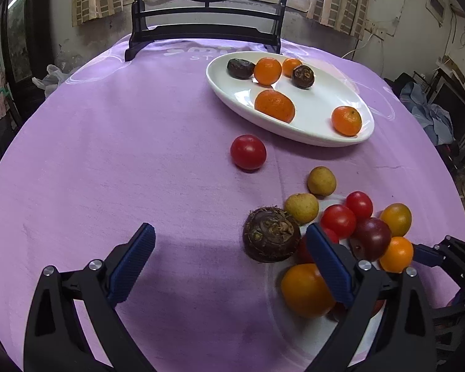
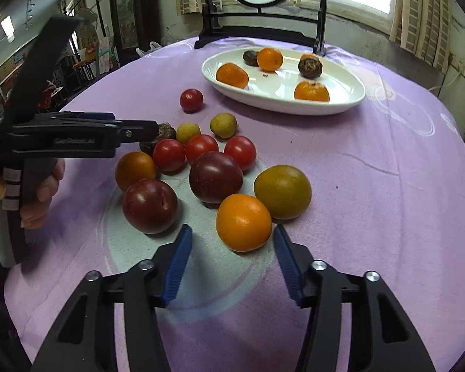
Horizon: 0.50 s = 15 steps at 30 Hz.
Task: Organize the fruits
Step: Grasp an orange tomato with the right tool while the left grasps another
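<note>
Sorting loose fruit on a purple tablecloth beside a white oval dish.

An orange fruit sits between the right gripper's parted pads, neither clearly pressing it. The left gripper gapes wide and holds nothing, a brown bulb-like fruit lying between its tips, nearer the right pad.

Both the left gripper and right gripper point downward, fingers apart.
</note>
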Tool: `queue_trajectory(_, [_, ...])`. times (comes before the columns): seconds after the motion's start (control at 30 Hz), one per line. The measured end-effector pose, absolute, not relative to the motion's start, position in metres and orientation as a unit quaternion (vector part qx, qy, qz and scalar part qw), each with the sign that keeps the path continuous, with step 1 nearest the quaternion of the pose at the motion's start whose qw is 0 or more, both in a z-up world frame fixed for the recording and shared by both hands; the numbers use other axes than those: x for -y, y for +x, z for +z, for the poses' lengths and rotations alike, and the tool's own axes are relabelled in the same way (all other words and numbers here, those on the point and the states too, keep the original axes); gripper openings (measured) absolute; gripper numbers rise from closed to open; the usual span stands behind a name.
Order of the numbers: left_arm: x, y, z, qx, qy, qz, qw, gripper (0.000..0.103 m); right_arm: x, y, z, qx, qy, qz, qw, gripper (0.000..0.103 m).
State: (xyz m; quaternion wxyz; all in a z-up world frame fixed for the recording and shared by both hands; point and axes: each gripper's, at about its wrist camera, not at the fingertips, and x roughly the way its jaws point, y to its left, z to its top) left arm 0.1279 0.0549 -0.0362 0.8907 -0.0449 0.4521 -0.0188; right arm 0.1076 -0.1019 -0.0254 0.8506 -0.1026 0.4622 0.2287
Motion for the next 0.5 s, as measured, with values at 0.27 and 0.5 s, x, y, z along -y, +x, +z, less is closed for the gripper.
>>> queue_trajectory(0.27, [-0.053, 0.126, -0.035, -0.451, -0.046, -0.026, 0.891, 0.095, 0.107, 0.109, -0.025, -0.459, -0.091, 0.218, 0.856, 0.037])
queue_trajectory(0.5, [-0.05, 0.118, -0.028, -0.454, -0.044, -0.064, 0.888, 0.095, 0.11, 0.108, -0.021, -0.455, -0.097, 0.217, 0.858, 0.037])
